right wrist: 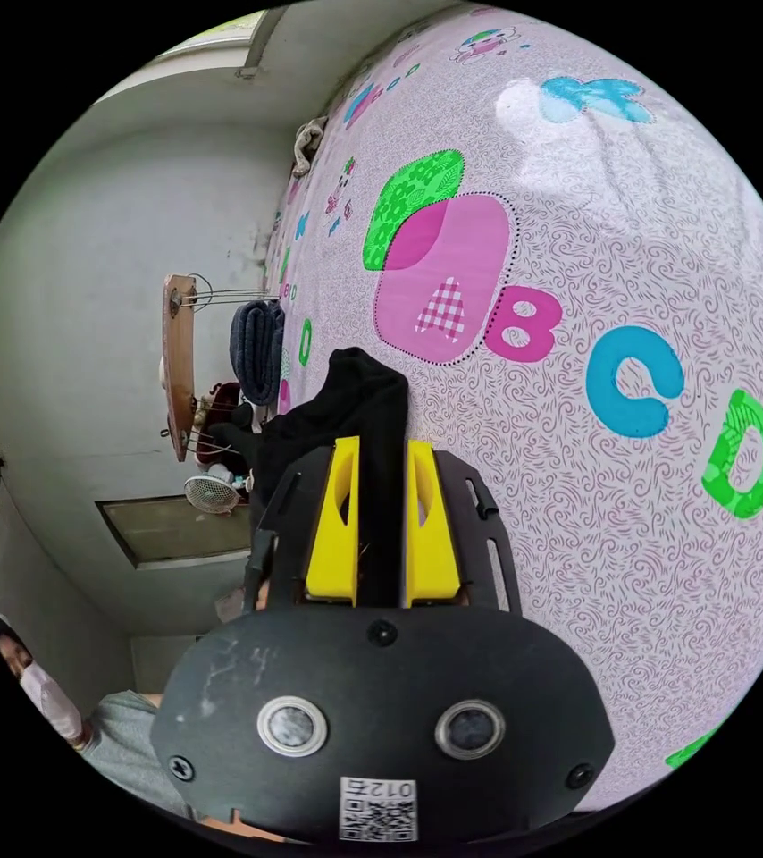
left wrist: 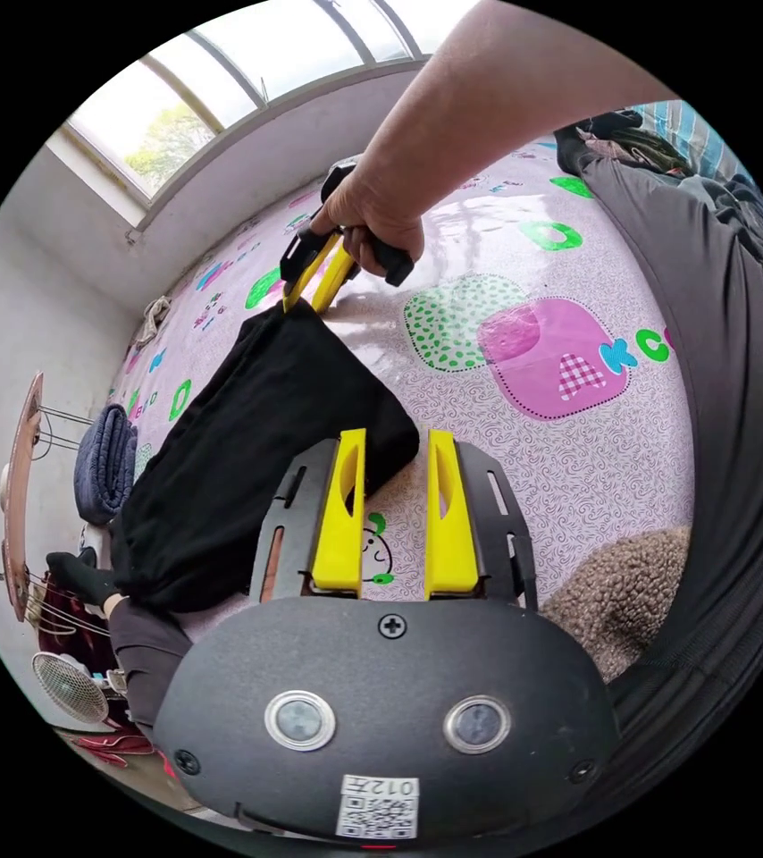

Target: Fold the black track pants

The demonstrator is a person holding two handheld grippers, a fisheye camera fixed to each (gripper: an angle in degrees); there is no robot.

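Note:
The black track pants (left wrist: pixel 247 447) lie folded in a long strip on the pink patterned bedsheet (left wrist: pixel 569 465). My left gripper (left wrist: pixel 397 438) hovers open at the pants' near corner, with the sheet showing between its yellow jaws. A hand holds my right gripper (left wrist: pixel 297 304) at the far corner of the pants. In the right gripper view, black cloth of the pants (right wrist: pixel 355 402) runs up between both jaws of my right gripper (right wrist: pixel 380 442), which is shut on it, above the sheet (right wrist: pixel 614 500).
A rolled dark blue towel (left wrist: pixel 104 460) (right wrist: pixel 256 340) sits at the bed's edge by a wire rack (left wrist: pixel 20 500). A fan (left wrist: pixel 69 684) (right wrist: pixel 212 492) stands on the floor. Brown fleece (left wrist: pixel 623 590) lies beside the holder's grey-clad body (left wrist: pixel 739 402). Another person (right wrist: pixel 51 706) is low in the right gripper view.

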